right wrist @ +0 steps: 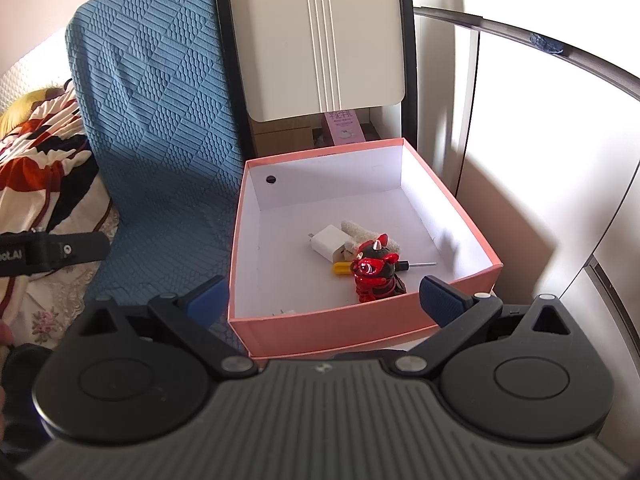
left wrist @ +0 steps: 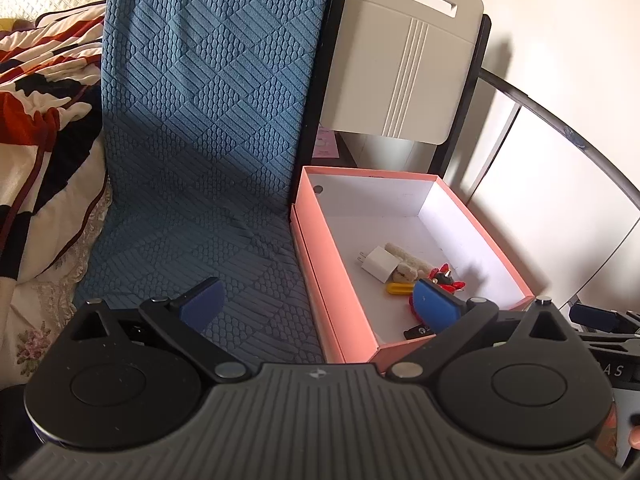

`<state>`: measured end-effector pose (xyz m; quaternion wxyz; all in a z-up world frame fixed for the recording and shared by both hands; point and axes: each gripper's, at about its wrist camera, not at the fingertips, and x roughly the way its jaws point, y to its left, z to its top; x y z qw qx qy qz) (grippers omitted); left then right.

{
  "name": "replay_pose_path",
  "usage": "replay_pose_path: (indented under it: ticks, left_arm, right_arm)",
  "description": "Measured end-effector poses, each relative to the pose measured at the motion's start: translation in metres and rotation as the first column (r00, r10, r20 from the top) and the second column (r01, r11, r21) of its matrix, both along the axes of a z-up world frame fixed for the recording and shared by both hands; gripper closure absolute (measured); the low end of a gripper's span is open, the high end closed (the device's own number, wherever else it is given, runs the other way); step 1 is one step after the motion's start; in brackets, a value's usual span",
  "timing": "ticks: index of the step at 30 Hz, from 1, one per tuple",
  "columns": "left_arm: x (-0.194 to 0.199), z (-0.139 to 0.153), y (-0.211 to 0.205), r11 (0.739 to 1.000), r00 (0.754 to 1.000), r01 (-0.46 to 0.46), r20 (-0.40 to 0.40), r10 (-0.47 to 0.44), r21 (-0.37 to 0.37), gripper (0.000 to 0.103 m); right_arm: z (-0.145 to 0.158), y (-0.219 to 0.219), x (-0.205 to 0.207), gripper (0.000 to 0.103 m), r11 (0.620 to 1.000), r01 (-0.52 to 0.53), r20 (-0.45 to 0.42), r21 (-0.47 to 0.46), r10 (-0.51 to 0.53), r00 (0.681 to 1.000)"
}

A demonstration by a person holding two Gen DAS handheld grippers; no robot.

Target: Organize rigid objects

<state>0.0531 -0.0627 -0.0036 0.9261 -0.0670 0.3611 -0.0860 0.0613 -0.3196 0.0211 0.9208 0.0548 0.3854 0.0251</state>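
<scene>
Pink box holds charger, red toy, screwdriver — my left tool and right tool spread wide, empty.

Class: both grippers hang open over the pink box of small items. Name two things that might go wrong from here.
1. The red figure stands upright across the yellow-handled screwdriver; pulling either may topple it.
2. The white charger touches the plush toy, so wide fingers might catch both.

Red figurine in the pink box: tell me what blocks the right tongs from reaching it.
Nothing visible. The right tongs stand open above the pink box's near wall; the red figurine lies just past it, uncovered, with the yellow-handled screwdriver behind it.
</scene>
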Motion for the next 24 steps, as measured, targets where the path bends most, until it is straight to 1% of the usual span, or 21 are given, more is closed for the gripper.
replay_pose_path:
  ticks: [5, 9, 16, 24]
  left_arm:
    - [-0.0008, 0.0013, 0.0003, 1.0, 1.0, 0.003, 0.01, -0.003, -0.01, 0.001]
    - [-0.0014, 0.0019, -0.002, 1.0, 1.0, 0.004, 0.017, -0.004, 0.003, 0.001]
    - [-0.0008, 0.0015, -0.0024, 1.0, 1.0, 0.007, 0.014, -0.007, -0.001, 0.001]
    - [-0.0005, 0.0001, -0.005, 0.999, 1.0, 0.004, 0.001, -0.004, 0.049, 0.0]
  right_arm:
    - [-0.0004, 0.0003, -0.0009, 0.0, 1.0, 0.0, -0.002, 0.001, 0.0, 1.0]
    - [0.0002, 0.0002, -0.0016, 0.0, 1.0, 0.002, -0.005, 0.0, -0.002, 1.0]
    - [-0.0007, 0.0006, -0.0016, 0.0, 1.0, -0.001, -0.005, -0.005, 0.001, 1.0]
    - [-0.0005, 0.0031, -0.0019, 0.0, 1.0, -0.006, -0.004, -0.002, 0.006, 1.0]
